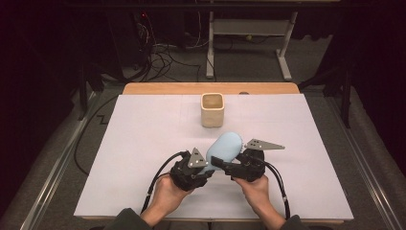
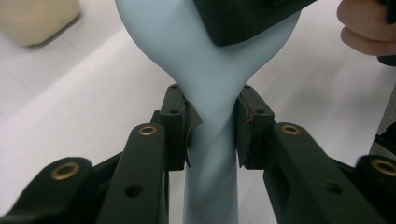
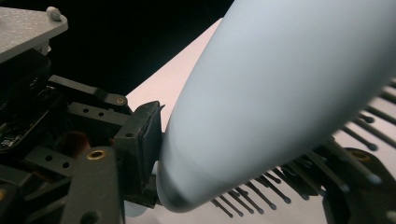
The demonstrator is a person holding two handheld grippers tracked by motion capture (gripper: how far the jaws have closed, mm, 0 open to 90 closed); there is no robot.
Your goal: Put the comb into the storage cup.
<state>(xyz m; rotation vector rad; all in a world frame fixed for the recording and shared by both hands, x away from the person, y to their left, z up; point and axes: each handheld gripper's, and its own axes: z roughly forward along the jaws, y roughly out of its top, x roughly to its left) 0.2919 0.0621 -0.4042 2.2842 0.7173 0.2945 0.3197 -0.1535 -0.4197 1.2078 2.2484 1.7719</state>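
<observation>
A light blue hairbrush (image 1: 226, 145) is held just above the white sheet, between the two hands. My left gripper (image 2: 212, 126) is shut on its narrow handle (image 2: 210, 177), one pad pressed on each side. My right gripper (image 3: 247, 163) has the wide brush head (image 3: 280, 84) between its jaws: the left pad (image 3: 142, 137) lies against the smooth back and the dark bristles (image 3: 345, 135) face the other jaw. In the high view the left gripper (image 1: 205, 168) and the right gripper (image 1: 226, 164) meet at the brush's near end. The head points toward the cup.
A beige square cup (image 1: 212, 109) stands open and upright at the back middle of the white sheet (image 1: 143, 139), a short way beyond the brush head; its corner is the beige cup (image 2: 37, 18) in the left gripper view. The sheet covers a wooden table (image 1: 210, 88). Cables lie on the floor behind.
</observation>
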